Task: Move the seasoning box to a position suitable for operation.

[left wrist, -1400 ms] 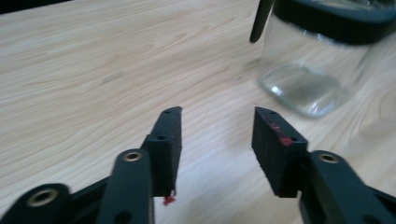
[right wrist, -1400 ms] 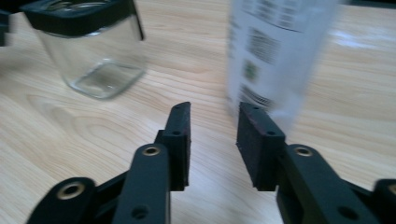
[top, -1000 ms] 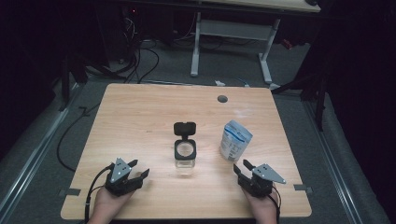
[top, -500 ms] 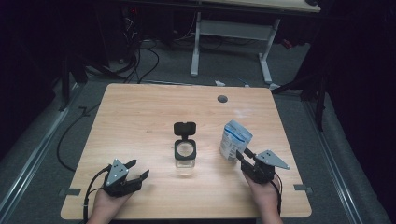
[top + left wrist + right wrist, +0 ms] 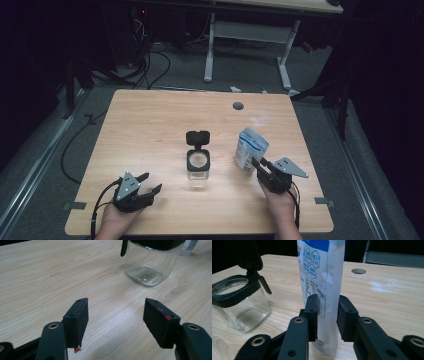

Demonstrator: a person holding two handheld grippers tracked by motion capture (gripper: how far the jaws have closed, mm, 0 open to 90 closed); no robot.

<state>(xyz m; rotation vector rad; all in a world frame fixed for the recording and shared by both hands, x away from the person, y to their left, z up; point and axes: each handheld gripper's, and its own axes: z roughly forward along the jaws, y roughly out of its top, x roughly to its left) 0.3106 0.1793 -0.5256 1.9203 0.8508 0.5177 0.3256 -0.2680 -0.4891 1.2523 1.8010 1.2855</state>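
Presently: right gripper [image 5: 327,315] just closing, clamped on upright pouch [image 5: 322,277]; left gripper [image 5: 116,320] agape; jar [image 5: 198,164] open, empty.

Looking along the left gripper [image 5: 113,315]: two black jaws rising from the bottom edge, standing wide apart, nothing between them but bare wood. Left pad [image 5: 77,320] blocky, with small screw holes and a red fleck at its lower tip; right pad [image 5: 160,323] streaked with red along its upper edge. Below and beyond, a pale wooden table [image 5: 50,277] with fine grain running across. Far right, well apart from the jaws, a clear square glass jar [image 5: 148,267], upright, empty, black collar at the top edge, a black tab hanging down its left side. Just behind the jar, far right corner, a sliver of white packet [image 5: 191,246] with a barcode.
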